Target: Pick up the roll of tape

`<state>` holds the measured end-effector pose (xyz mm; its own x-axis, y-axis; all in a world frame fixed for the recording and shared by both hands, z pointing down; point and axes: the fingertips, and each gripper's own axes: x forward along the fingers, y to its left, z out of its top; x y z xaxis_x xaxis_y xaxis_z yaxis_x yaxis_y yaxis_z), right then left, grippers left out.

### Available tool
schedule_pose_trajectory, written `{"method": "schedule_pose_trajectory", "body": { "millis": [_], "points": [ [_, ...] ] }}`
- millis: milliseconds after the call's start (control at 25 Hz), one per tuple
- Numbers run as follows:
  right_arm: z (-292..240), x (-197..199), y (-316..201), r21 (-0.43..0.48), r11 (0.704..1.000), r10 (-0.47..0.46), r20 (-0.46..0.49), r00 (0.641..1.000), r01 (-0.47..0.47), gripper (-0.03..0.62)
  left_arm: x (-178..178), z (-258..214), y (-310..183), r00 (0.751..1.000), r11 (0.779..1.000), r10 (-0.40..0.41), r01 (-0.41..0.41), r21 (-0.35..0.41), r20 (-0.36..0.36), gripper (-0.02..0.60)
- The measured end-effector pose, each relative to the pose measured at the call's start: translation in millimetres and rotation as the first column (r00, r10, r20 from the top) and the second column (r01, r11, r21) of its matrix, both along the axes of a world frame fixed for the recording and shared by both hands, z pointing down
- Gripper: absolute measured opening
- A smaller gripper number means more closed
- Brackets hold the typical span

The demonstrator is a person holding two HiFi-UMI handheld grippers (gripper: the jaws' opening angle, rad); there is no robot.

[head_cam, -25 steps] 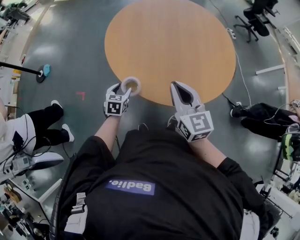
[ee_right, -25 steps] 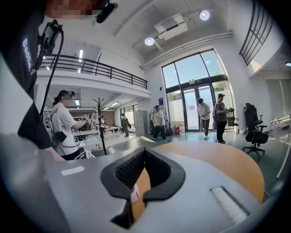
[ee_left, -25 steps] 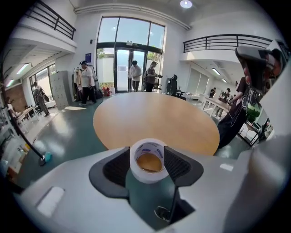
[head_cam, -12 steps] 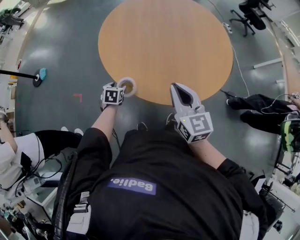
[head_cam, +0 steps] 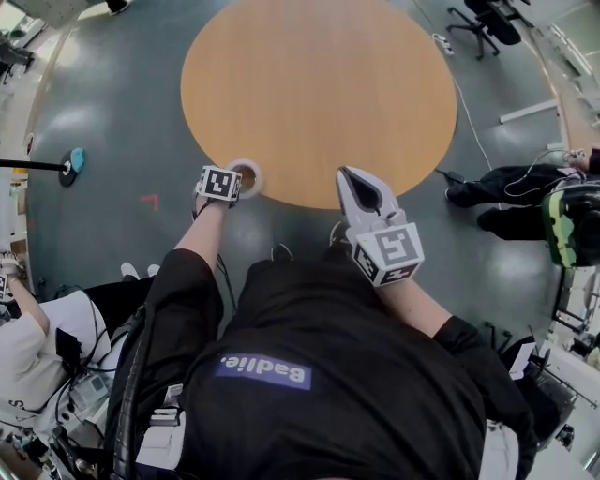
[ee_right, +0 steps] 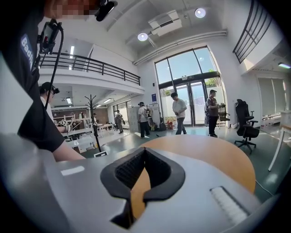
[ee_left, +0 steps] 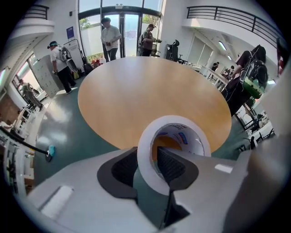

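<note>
The white roll of tape (head_cam: pixel 251 168) lies at the near left edge of the round wooden table (head_cam: pixel 319 84). My left gripper (head_cam: pixel 240 178) points steeply down onto it, its jaws closing. In the left gripper view one jaw sits inside the roll of tape (ee_left: pixel 144 152) and the other outside, and both pads touch the near wall. My right gripper (head_cam: pixel 348 174) hovers at the table's near edge, shut and empty; its tips (ee_right: pixel 144 151) meet, and wood shows behind them.
Grey floor surrounds the table. A seated person (head_cam: pixel 47 347) is at the lower left and someone's legs (head_cam: pixel 506 183) lie at the right. Office chairs (head_cam: pixel 487 19) stand beyond the table. A stand base with a teal object (head_cam: pixel 73 161) is at the left.
My left gripper has dropped onto the tape and tipped to point more steeply down, so its marker cube now covers part of the roll. The right gripper has barely moved.
</note>
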<state>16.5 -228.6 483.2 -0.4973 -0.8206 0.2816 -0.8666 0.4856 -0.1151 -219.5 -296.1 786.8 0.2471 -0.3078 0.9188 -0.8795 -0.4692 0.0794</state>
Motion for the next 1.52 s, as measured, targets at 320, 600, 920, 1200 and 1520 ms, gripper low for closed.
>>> {"method": "schedule_pose_trajectory", "body": {
  "millis": [320, 600, 920, 1200, 1520],
  "points": [
    [-2, 3, 1, -0.003, 1.000, 0.004, 0.003, 1.000, -0.004, 0.005, -2, 4, -5, 0.999, 1.000, 0.017, -0.017, -0.006, 0.034, 0.112],
    [-7, 2, -4, 0.004, 1.000, 0.008, 0.006, 1.000, -0.008, 0.005, 1, -13, -12, 0.999, 0.998, 0.038, -0.039, 0.058, 0.027, 0.110],
    [-14, -1, -10, 0.030, 0.999, 0.010, 0.025, 1.000, -0.011, 0.005, 21, -74, -23, 0.996, 0.970, 0.029, -0.007, 0.243, -0.089, 0.110],
    [-27, 0, -18, 0.067, 0.998, 0.013, 0.048, 0.999, -0.016, 0.005, 56, -148, -22, 0.975, 0.930, 0.068, 0.014, 0.368, -0.210, 0.112],
    [-31, -3, -17, 0.081, 0.996, 0.031, 0.075, 0.997, -0.037, 0.005, 85, -237, -8, 0.932, 0.857, 0.147, 0.048, 0.512, -0.332, 0.112]
  ]
}}
